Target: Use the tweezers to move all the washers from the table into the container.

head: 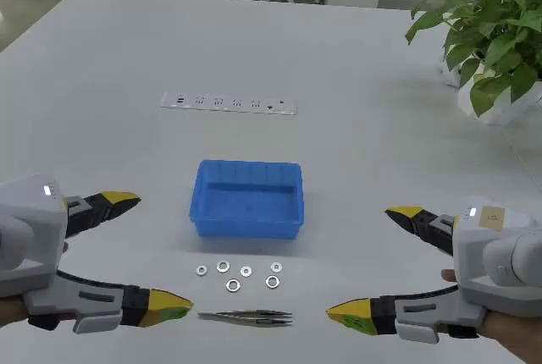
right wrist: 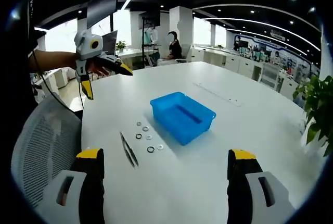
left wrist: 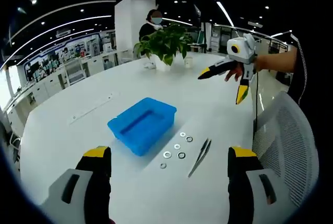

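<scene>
The left gripper (head: 161, 252) and right gripper (head: 360, 261) both stand wide open, holding nothing. The tweezers (head: 246, 317) lie flat between them, with the washers (head: 246, 272) just beyond, in front of the blue container (head: 246, 227). I'd pinch the tweezers squarely at mid-length, leaving the tips free.

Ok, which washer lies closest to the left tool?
The washer at the left end of the row of four; the other five all lie further right, away from the left tool.
</scene>
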`<state>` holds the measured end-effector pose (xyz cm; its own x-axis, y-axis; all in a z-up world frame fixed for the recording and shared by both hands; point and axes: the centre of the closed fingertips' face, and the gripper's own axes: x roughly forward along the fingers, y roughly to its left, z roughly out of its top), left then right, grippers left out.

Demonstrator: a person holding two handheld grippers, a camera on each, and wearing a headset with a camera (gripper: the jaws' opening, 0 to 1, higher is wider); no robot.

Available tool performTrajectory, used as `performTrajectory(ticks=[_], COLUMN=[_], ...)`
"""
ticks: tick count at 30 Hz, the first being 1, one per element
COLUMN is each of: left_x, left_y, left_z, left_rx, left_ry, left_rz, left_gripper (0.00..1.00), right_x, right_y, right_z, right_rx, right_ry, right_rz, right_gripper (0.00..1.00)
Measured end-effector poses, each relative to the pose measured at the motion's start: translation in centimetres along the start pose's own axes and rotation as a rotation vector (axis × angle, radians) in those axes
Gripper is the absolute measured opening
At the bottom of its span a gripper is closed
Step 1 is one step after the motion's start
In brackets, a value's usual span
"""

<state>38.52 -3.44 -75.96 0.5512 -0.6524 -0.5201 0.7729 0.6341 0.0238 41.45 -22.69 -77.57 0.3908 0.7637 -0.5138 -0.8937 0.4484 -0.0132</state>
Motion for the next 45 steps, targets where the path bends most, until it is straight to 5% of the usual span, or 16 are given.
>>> performTrajectory(ticks=[45], left_x=[0.03], left_y=[0.17], left_z=[-0.07], left_rx=[0.024], left_ry=[0.010], left_rz=[0.003], left_gripper=[0.99], right_x=[0.09], right_y=[-0.17], right_z=[0.04], right_rx=[-0.025], right_ry=[0.016], right_rz=[0.003], right_gripper=[1.00])
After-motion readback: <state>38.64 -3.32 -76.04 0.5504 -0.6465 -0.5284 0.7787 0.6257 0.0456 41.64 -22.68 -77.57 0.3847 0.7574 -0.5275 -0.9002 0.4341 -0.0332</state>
